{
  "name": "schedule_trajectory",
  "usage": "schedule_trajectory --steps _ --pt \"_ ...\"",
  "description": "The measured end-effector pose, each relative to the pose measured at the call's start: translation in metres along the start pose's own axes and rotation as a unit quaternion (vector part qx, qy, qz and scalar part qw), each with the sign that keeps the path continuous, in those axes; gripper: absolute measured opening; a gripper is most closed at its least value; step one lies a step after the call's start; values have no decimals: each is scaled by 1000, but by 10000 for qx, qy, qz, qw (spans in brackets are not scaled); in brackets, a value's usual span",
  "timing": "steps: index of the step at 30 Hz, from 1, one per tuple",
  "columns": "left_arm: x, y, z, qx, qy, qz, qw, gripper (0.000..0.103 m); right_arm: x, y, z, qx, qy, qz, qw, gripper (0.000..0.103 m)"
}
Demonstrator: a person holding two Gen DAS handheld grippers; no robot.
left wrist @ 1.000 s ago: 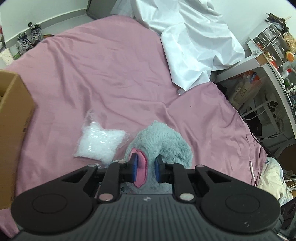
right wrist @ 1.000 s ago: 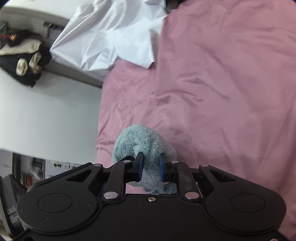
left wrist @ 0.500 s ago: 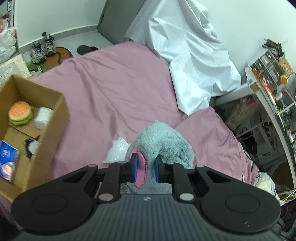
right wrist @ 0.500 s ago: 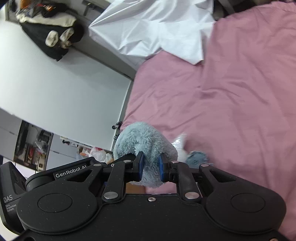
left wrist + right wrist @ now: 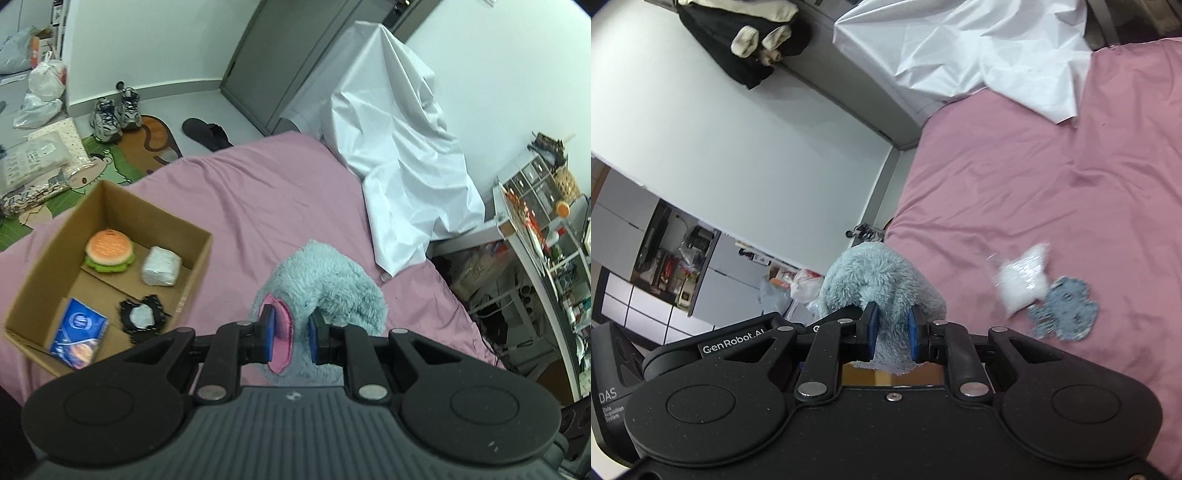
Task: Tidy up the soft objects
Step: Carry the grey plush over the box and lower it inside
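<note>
Left gripper (image 5: 290,334): clamped on the pink-lined edge of my blue-grey plush toy (image 5: 325,277), held above the pink bedsheet (image 5: 258,184).
Right gripper (image 5: 891,330): pinched on another fold of the plush toy (image 5: 875,280).
Slip risk: fluffy pile compresses, so one pinch could let go and leave the toy swinging from the other.
Box risk: cardboard box (image 5: 192,258) already holds a burger toy (image 5: 109,251) and a wrapped packet (image 5: 160,266); a bulky toy may snag the rim.
Leftovers: white star pillow (image 5: 1023,282), blue patterned cloth (image 5: 1065,314) lie on the sheet, easily forgotten.
</note>
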State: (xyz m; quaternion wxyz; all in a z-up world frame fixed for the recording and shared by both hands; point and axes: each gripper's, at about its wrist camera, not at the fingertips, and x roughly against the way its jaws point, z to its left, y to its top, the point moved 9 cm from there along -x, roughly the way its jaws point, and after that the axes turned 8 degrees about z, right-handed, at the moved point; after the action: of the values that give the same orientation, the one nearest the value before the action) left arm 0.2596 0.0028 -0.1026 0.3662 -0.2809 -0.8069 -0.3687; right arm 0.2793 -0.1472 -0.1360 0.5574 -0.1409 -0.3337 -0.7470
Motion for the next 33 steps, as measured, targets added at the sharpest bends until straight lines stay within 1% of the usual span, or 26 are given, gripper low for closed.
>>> schedule_trajectory --steps 8,15,25,33 --pt "27 9 33 200 -32 -78 9998 17 -13 -17 34 178 110 118 9997 17" --pt "39 12 62 387 -75 -85 9992 17 -27 -32 54 315 51 235 9992 17" --pt "40 12 103 629 -68 76 9980 17 -52 -53 70 437 -160 465 9978 17" --pt "28 8 132 835 -83 307 9960 17 -72 -67 74 478 -441 689 9955 18"
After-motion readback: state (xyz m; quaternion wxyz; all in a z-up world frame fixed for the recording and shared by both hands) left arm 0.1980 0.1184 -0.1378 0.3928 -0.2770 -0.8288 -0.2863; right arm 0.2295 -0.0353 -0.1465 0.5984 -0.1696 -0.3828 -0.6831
